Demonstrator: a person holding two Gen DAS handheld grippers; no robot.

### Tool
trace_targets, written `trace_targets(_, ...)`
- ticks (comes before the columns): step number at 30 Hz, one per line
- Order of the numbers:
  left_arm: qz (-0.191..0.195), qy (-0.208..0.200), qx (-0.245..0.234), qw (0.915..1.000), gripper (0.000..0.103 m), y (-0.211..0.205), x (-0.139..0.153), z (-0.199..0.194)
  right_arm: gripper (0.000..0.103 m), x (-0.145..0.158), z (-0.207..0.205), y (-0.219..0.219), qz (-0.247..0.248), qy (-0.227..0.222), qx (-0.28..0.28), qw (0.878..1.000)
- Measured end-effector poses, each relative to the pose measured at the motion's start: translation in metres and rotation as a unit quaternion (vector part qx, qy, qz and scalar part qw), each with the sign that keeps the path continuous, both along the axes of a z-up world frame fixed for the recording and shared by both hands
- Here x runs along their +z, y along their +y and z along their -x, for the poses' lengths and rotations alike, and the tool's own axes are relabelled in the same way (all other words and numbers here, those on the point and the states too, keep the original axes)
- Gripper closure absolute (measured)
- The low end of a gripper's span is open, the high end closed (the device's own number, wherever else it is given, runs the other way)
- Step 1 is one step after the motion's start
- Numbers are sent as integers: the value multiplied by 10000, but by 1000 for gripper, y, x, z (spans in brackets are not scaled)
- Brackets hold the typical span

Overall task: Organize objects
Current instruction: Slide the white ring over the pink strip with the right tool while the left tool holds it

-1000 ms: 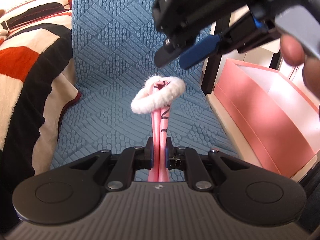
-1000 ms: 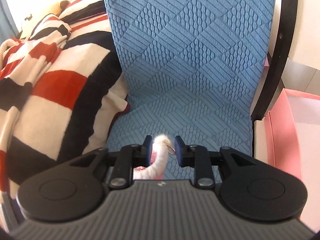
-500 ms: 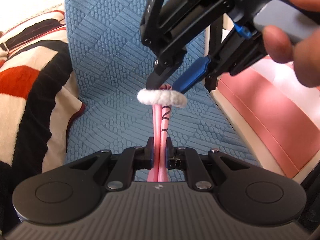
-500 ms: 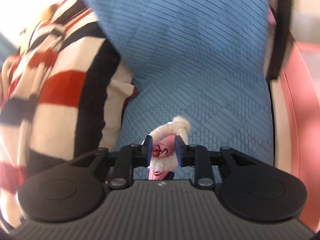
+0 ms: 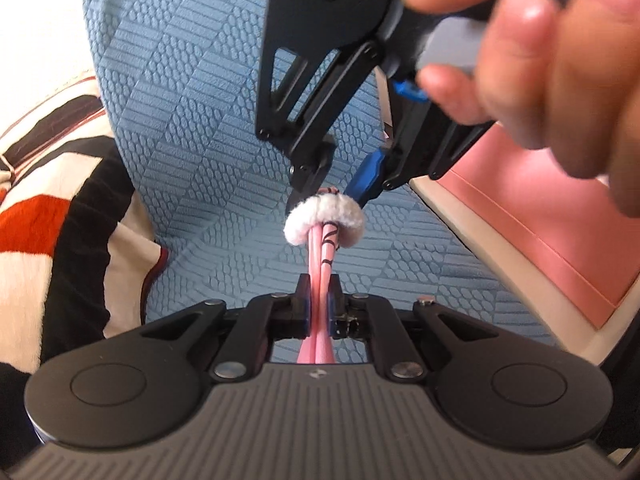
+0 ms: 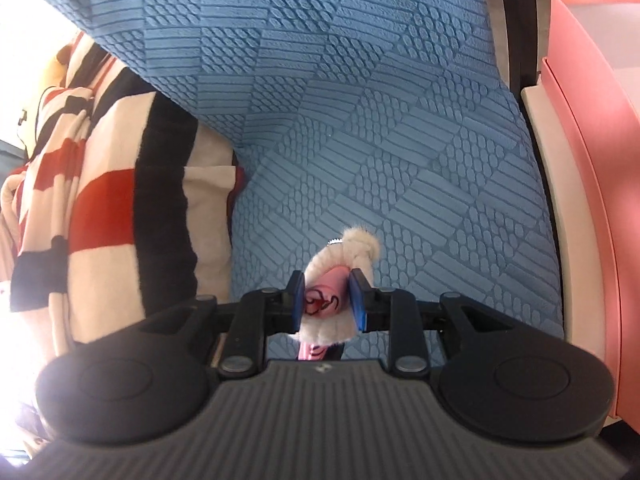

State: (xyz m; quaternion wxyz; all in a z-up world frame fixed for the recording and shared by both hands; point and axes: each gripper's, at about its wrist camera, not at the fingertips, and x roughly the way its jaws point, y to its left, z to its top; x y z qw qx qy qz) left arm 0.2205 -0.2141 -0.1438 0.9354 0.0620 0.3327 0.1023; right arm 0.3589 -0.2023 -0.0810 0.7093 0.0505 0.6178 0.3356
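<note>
Right hand-held gripper [image 5: 328, 196] lowered, now pinching fluffy white ring [image 5: 324, 220]; left hand-held gripper [image 5: 318, 312] closing on pink strips [image 5: 320, 280]. Bundling underway; next, seat ring lower.

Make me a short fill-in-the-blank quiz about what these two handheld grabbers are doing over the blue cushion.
1. The left gripper pinches a pair of thin ____ strips marked with black lines.
2. A fluffy white ____ circles those strips.
3. The right gripper has its fingers on either side of that fluffy thing, above a ____ textured cushion.
4. Right of the cushion stands a ____ box.

Missing words: pink; ring; blue; pink
</note>
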Motion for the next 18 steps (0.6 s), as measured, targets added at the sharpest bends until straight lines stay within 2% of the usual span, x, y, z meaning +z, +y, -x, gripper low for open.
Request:
trace_targets(7, -34, 19, 7, 10000, 95, -2, -1, -2, 77, -12, -9, -9, -62, 244, -495, 9985)
trace_targets(11, 22, 14, 53, 10000, 95, 0, 0, -2, 77, -3, -2, -9, -109, 83, -340, 9993)
trace_targets(18, -188, -160, -38, 9997, 95, -5, 5, 3, 75, 2, -4, -10, -57, 88, -298, 9995)
